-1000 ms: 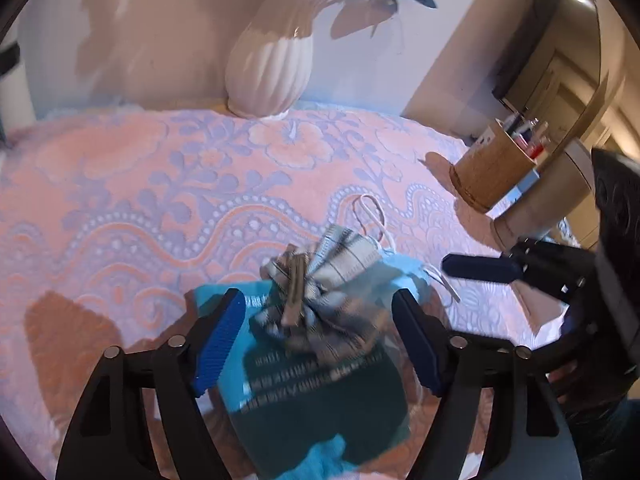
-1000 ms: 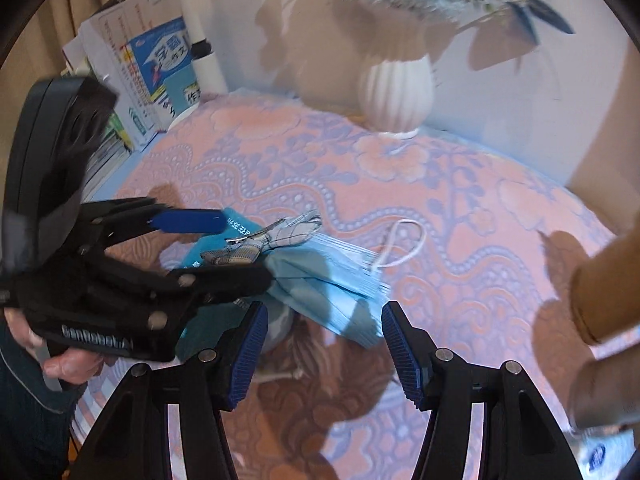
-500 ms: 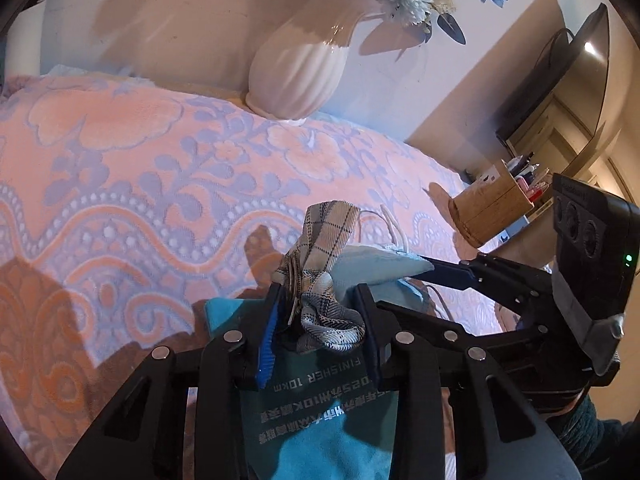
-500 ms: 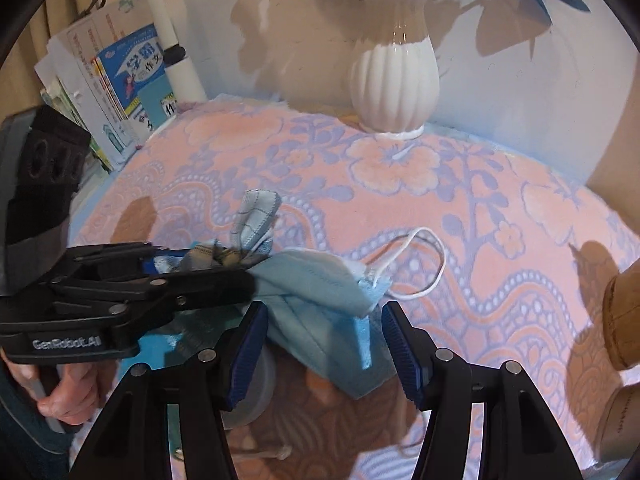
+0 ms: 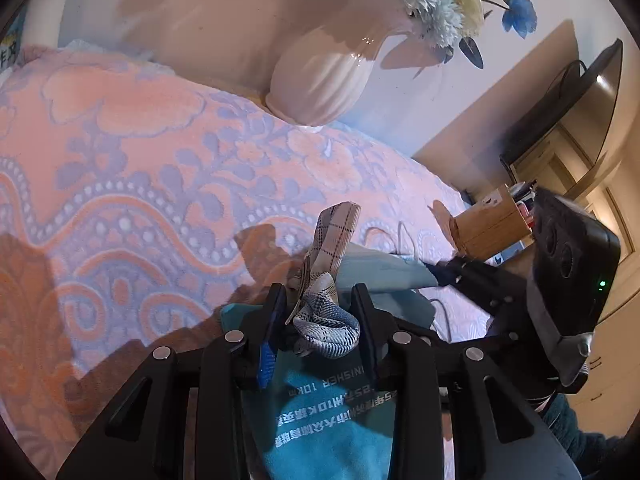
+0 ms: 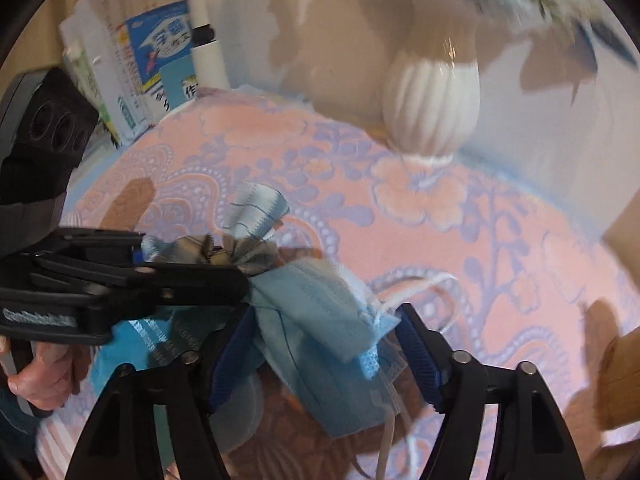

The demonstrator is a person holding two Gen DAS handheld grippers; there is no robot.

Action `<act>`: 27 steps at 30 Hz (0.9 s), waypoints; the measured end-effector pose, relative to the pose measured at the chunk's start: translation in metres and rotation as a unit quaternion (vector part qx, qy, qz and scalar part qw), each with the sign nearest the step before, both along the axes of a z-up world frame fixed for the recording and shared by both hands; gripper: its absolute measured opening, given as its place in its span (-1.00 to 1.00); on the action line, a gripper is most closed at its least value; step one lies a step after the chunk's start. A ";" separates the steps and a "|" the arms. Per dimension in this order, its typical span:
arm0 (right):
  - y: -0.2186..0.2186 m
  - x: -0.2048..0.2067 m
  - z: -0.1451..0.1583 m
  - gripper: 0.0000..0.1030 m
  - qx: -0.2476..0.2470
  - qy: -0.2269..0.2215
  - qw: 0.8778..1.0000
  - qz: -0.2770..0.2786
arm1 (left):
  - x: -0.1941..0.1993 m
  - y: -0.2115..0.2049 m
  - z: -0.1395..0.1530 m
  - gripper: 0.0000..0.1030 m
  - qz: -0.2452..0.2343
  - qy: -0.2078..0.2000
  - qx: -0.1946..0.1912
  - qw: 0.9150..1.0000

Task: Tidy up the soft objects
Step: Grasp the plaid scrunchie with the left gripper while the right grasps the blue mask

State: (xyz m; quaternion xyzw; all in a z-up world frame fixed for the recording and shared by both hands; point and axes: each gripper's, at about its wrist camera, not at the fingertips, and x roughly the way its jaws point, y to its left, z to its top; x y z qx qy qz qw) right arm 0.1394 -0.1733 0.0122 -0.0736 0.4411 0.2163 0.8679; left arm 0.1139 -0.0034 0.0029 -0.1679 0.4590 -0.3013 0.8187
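Blanket: pink with lilac floral pattern, spread over the whole surface.
Vase: white, ribbed, upright at the blanket's far edge, holding flowers.
Teal cloth: lies flat with white printed lettering, under the left gripper.
Face mask: pale blue and crumpled, on the blanket, its white ear loop trailing to the right.
Left gripper: pads pinched on the plaid cloth.
Right gripper: jaws closing, roughly half apart, mask between them; whether the pads touch it cannot be told.
Plaid cloth: bunched, one end sticking up above the mask.
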 end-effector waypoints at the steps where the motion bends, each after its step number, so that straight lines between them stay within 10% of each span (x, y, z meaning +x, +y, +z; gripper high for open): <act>1: 0.000 -0.001 0.000 -0.13 0.005 -0.004 1.000 -0.002 | 0.000 -0.001 0.000 -0.38 -0.001 -0.001 0.004 1.000; 4: 0.003 -0.005 0.003 -0.65 0.002 -0.021 1.000 -0.013 | -0.002 -0.006 0.002 -0.30 -0.007 -0.007 0.011 1.000; 13: -0.038 -0.041 0.025 -0.72 0.009 -0.031 0.993 -0.113 | -0.002 -0.011 0.002 -0.19 -0.008 -0.017 0.018 1.000; 18: -0.049 -0.067 0.012 0.14 -0.017 -0.014 0.990 -0.137 | -0.003 -0.017 0.002 -0.32 -0.011 -0.029 0.047 0.998; 22: -0.059 -0.092 0.017 0.17 0.004 -0.016 0.992 -0.128 | -0.002 -0.016 0.002 -0.39 -0.010 -0.028 0.050 0.998; 27: -0.043 -0.092 0.029 0.82 -0.027 -0.059 0.993 -0.103 | -0.003 -0.018 0.002 -0.41 -0.012 -0.034 0.060 0.998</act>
